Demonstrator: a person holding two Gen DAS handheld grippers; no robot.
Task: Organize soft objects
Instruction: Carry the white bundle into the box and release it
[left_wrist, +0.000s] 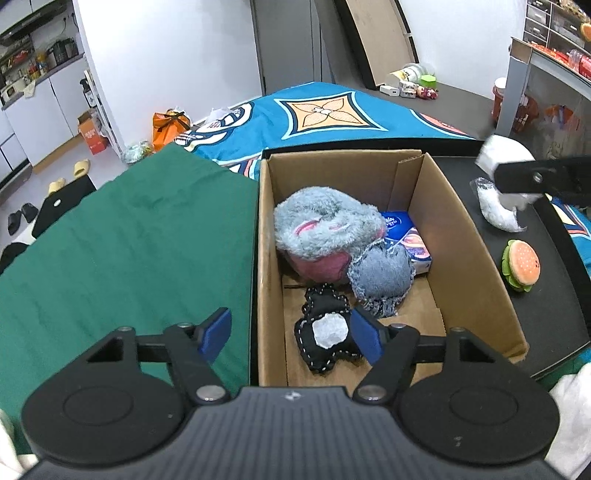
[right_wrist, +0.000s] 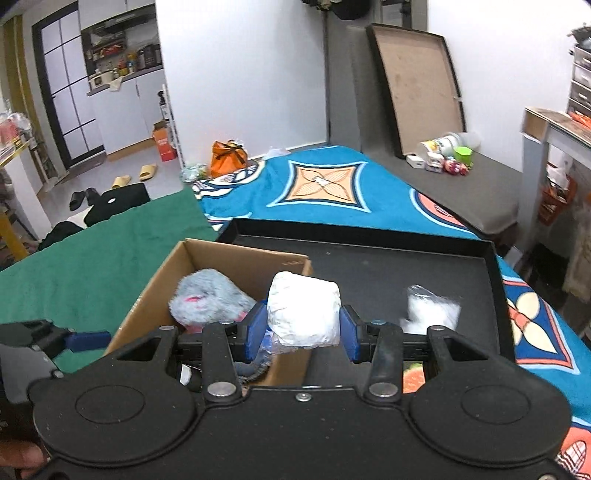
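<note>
From the left tool (left_wrist: 291, 334), jaws apart and empty, the box (left_wrist: 465, 229) already held a slipper (left_wrist: 325, 225). The right tool (right_wrist: 303, 328) clenched a white roll (right_wrist: 303, 314), probably tissue, beside the box (right_wrist: 155, 280); it needed lowering inside next.

— Supporting surface? Report

— A bed (right_wrist: 321, 184) under a blue patterned cover, with a green cloth (left_wrist: 122, 236) spread over its near left part. A black tray (right_wrist: 406, 266) lies on the cover

— Directly on the tray?

— A cardboard box (left_wrist: 469, 243) at the left; a burger toy (left_wrist: 521, 266) and a clear plastic packet (left_wrist: 496, 212) to its right, both apart from the box
</note>
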